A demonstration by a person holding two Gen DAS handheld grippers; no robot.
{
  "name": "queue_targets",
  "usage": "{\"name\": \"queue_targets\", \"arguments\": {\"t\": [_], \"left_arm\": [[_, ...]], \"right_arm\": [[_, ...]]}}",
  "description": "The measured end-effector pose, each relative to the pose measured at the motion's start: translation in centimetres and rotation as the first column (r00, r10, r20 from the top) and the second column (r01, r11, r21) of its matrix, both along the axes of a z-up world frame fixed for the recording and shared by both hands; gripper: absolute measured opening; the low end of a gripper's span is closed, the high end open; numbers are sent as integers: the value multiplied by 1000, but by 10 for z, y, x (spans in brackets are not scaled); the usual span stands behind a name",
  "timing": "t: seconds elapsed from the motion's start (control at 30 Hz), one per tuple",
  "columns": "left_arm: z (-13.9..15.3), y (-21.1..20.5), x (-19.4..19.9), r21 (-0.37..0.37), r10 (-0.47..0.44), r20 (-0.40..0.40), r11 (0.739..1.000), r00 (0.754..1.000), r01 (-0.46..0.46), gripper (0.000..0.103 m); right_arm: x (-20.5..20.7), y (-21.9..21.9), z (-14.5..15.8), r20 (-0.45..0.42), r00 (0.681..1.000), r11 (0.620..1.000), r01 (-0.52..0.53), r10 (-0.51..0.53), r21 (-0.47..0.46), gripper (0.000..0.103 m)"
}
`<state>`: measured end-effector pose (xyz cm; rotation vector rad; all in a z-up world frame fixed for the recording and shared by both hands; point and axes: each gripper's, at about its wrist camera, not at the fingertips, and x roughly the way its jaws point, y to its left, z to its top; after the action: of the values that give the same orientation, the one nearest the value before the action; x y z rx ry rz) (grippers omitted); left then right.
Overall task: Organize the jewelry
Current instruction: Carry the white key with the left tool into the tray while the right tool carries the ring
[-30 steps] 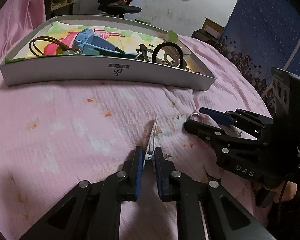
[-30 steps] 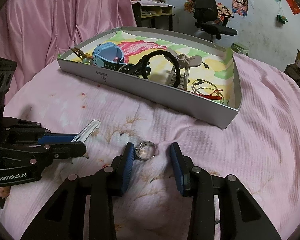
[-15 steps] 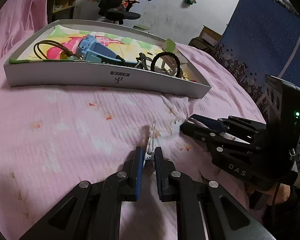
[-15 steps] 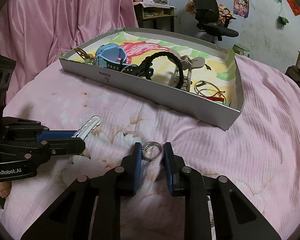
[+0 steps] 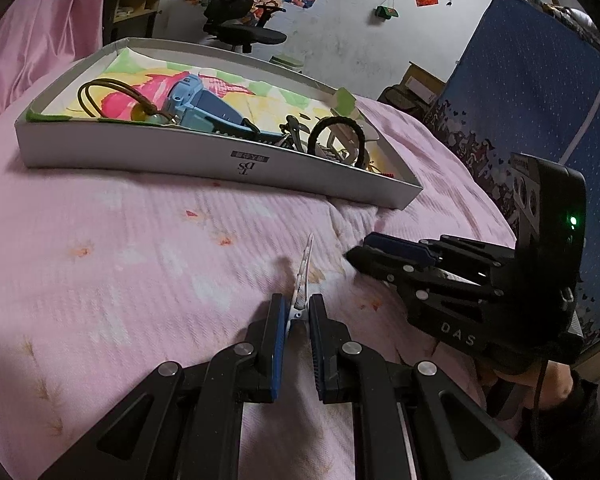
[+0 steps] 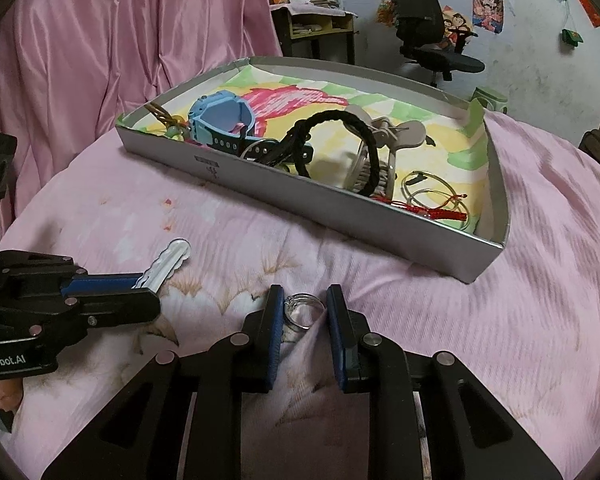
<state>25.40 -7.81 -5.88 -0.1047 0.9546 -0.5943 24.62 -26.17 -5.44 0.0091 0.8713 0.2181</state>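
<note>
My left gripper (image 5: pixel 298 312) is shut on a silver hair clip (image 5: pixel 303 272) and holds it just above the pink bedspread; the clip also shows in the right wrist view (image 6: pixel 168 262). My right gripper (image 6: pixel 302 308) is shut on a silver ring (image 6: pixel 300 310), pinched between its blue pads. The grey cardboard tray (image 6: pixel 340 204) lies beyond both grippers and holds a blue watch (image 6: pixel 220 120), a black braided bracelet (image 6: pixel 340 136), a beige claw clip (image 6: pixel 384 140) and thin bangles with red cord (image 6: pixel 432 200).
The right gripper's body (image 5: pixel 480 292) sits close on the right of the left one. A pink curtain (image 6: pixel 100 40) hangs at the left. A blue panel (image 5: pixel 540 100) stands at the right. An office chair (image 6: pixel 432 40) and a desk stand far behind.
My right gripper closed on the ring, which lay loose between open jaws a second ago. Both grippers rose slightly and drew nearer the tray. The left stayed shut on the clip.
</note>
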Motion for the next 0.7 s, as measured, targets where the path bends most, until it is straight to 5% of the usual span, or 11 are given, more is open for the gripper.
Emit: {"name": "queue_targets", "arguments": {"t": [0.27,0.5,0.7], "left_arm": [[-2,1,3,-12,0,-12,1000,1000,0,12],[1,2,3,-18,8,-1,1000,1000,-8,12],[8,8,4,-49,44,24,998,999,-43,12]], "right_arm": [[-10,14,3,-60,994,988,-93,86,-121,19],[-12,10,2,-82,991,989,-110,102,-101,19],[-9,15,4,-19,995,989,-99,98,-108,18]]}}
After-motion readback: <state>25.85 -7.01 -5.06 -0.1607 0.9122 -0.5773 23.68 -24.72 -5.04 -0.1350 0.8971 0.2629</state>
